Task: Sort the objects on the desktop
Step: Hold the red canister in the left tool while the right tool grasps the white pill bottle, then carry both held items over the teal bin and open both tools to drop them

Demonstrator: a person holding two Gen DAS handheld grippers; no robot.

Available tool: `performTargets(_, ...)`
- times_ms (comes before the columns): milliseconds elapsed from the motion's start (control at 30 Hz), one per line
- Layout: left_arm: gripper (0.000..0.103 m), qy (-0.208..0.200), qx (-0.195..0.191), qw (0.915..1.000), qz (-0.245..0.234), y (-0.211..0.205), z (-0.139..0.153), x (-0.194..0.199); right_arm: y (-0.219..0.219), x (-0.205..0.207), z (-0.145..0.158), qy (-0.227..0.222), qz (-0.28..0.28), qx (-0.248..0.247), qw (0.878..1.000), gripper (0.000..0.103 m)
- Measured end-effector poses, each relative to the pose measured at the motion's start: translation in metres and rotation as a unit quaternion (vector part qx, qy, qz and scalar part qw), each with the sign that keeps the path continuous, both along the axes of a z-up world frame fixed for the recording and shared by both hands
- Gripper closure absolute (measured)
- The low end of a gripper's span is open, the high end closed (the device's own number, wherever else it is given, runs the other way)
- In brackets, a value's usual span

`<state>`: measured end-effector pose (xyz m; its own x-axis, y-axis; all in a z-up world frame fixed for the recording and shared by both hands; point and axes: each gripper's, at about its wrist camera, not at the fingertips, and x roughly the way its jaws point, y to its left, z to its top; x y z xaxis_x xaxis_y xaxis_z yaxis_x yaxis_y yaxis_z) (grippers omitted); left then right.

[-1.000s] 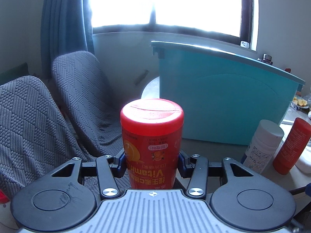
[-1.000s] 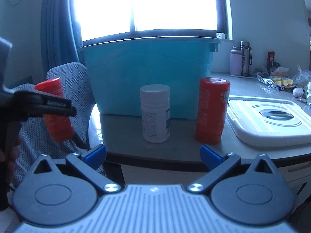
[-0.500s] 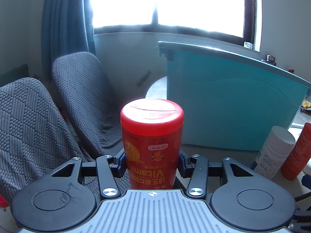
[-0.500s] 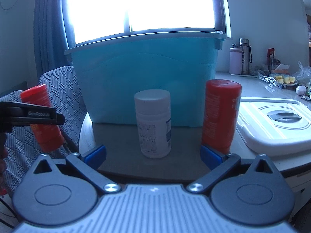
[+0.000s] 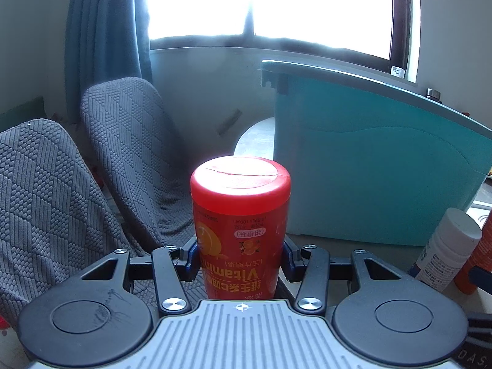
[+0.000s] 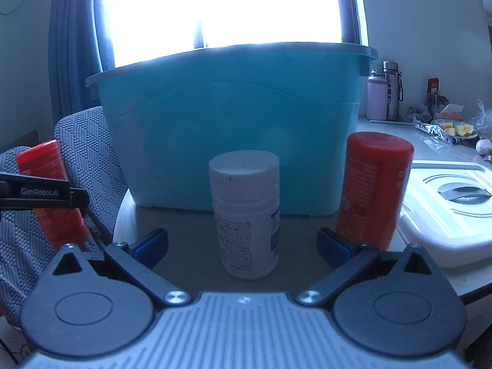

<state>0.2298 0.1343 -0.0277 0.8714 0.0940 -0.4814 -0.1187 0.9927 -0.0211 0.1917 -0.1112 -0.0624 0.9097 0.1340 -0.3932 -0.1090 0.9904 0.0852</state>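
Observation:
My left gripper [image 5: 240, 259] is shut on a red vitamin C bottle [image 5: 240, 212] and holds it in the air left of the table, label upside down. It also shows at the left of the right wrist view [image 6: 50, 193]. My right gripper [image 6: 243, 246] is open, with a white pill bottle [image 6: 246, 220] standing on the table between its fingers. A second red bottle [image 6: 373, 190] stands just right of it, close to the right fingertip [image 6: 333, 247]. A large teal bin [image 6: 233, 126] stands behind both.
A white bin lid [image 6: 446, 203] lies flat at the right. Two grey covered chairs [image 5: 123, 153] stand left of the round table [image 6: 190, 230]. Flasks [image 6: 384, 92] and food packets sit on the far right counter. A window is behind the bin.
My right gripper has moved forward toward the white pill bottle, which now sits between its open fingers. My left gripper has drifted left with the red bottle still held.

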Motion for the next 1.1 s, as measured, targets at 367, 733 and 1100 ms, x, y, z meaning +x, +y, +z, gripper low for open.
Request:
performTargets(367,0.053,0.002,-0.001,1.0,-0.002,0.009,-0.003,0.009,0.015,0.026,-0.01,-0.011,0.009,-0.023,1.0,0.0)
performTargets(733,0.053,-0.008,-0.012,0.9999,-0.001,0.014,0.006,0.001,0.022,0.023,0.001,0.009,0.012,-0.044,0.999,0.055)
performTargets(1100,0.053,-0.027,-0.017,0.9995,0.003,0.005,0.038,-0.045,0.023,-0.025,0.03,0.002,0.021,-0.043,0.999,0.055)
